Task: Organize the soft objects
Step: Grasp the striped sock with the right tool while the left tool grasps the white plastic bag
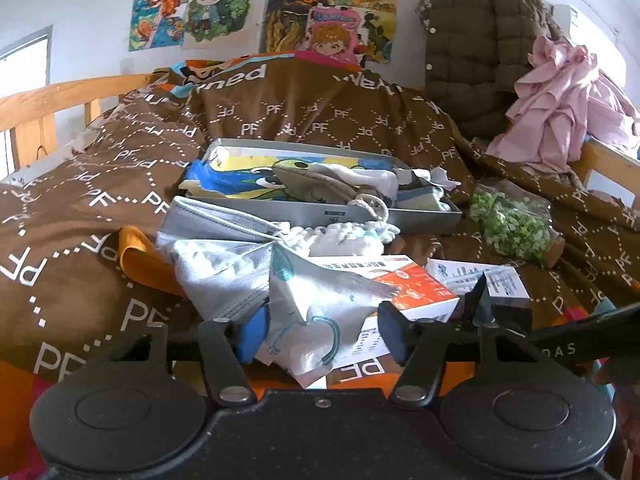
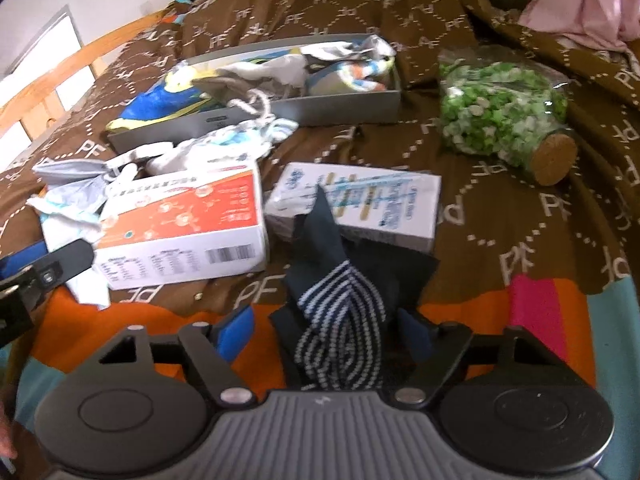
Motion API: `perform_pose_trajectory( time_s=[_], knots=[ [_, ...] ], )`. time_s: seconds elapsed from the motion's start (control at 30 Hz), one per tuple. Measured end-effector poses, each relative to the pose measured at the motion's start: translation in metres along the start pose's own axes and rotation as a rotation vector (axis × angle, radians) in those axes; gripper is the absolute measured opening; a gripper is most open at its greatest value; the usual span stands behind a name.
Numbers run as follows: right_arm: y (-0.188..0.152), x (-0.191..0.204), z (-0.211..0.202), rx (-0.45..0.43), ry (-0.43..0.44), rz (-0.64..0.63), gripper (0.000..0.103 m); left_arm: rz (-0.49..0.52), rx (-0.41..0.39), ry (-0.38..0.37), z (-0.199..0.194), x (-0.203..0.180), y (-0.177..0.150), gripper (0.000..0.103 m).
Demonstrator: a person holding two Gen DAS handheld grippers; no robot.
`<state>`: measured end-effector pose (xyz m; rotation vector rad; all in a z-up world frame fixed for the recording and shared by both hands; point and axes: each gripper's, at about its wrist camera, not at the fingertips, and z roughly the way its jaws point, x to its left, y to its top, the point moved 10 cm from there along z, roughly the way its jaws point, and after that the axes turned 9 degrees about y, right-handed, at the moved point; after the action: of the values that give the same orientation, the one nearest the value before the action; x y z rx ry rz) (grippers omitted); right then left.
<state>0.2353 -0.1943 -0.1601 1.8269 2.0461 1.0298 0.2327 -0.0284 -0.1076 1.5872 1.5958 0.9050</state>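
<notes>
On the brown bedspread, a white cloth with teal print lies bunched between the jaws of my left gripper. The left pad touches it, but a gap shows at the right pad, so the gripper is open. A navy sock with a striped cuff lies between the jaws of my right gripper, which is open too, with orange bedding showing beside the left pad. A grey tray behind holds several soft items. Grey face masks lie in front of the tray.
An orange-and-white box and a blue-and-white box lie ahead of the grippers. A corked bottle of green bits lies on the right. Pink clothing, an olive jacket and a wooden bed rail border the bed.
</notes>
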Motion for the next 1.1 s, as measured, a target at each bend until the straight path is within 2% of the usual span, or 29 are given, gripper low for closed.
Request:
perform_pose_trajectory(
  time_s=[0.1,0.17,0.57,0.77,0.9,1.1],
  knots=[
    [-0.001,0.004,0.001,0.003,0.009,-0.010,0.073,0.020,-0.007,0.003,0.000,-0.003,0.000,0.053],
    [0.000,0.004,-0.001,-0.007,0.021,0.001,0.063,0.020,-0.009,0.005,-0.001,-0.003,0.000,0.044],
    [-0.002,0.003,0.000,-0.003,0.042,0.024,0.024,0.053,-0.059,0.006,-0.013,-0.011,0.001,0.037],
    [-0.002,0.004,-0.002,-0.010,0.042,0.028,0.013,0.059,-0.076,0.005,-0.018,-0.014,0.002,0.035],
    [-0.001,0.004,-0.003,-0.021,0.054,0.042,0.010,0.060,-0.094,0.004,-0.024,-0.016,0.003,0.034],
    [0.003,0.007,-0.009,-0.052,0.094,0.059,0.009,0.105,-0.112,-0.042,-0.032,-0.032,0.000,0.033]
  ],
)
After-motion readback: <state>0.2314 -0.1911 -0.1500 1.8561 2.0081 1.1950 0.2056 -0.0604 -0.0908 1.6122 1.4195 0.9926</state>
